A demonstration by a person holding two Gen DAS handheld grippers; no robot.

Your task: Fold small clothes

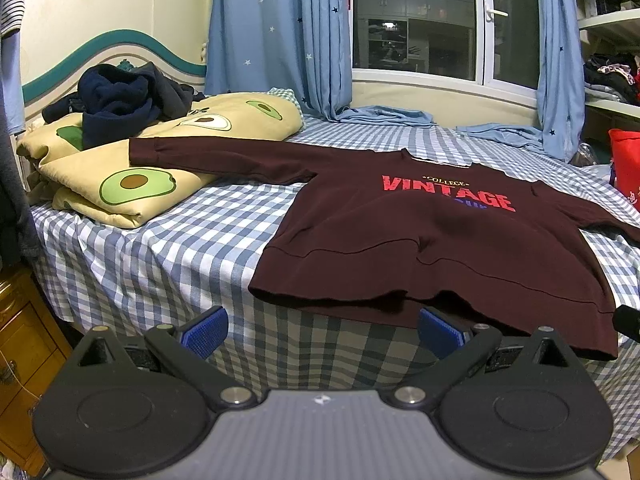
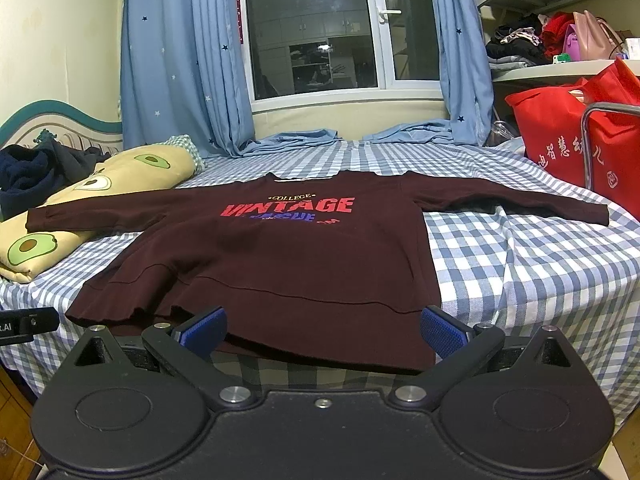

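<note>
A dark maroon sweatshirt (image 1: pixel 420 240) with red "VINTAGE" print lies flat, front up, on the blue checked bed (image 1: pixel 180 248), sleeves spread out, hem hanging slightly over the near edge. Its left sleeve rests on the avocado quilt. It also shows in the right wrist view (image 2: pixel 288 256). My left gripper (image 1: pixel 322 334) is open and empty, just in front of the hem's left part. My right gripper (image 2: pixel 322 332) is open and empty, in front of the hem's right part. The left gripper's tip (image 2: pixel 28 324) shows at the left edge of the right wrist view.
A folded avocado-print quilt (image 1: pixel 132 184) with dark blue clothes (image 1: pixel 120 100) on it lies at the bed's left. Blue curtains (image 1: pixel 276 32) and a window are behind. A red bag (image 2: pixel 568 136) and shelves stand at the right. A wooden cabinet (image 1: pixel 20 352) is at the lower left.
</note>
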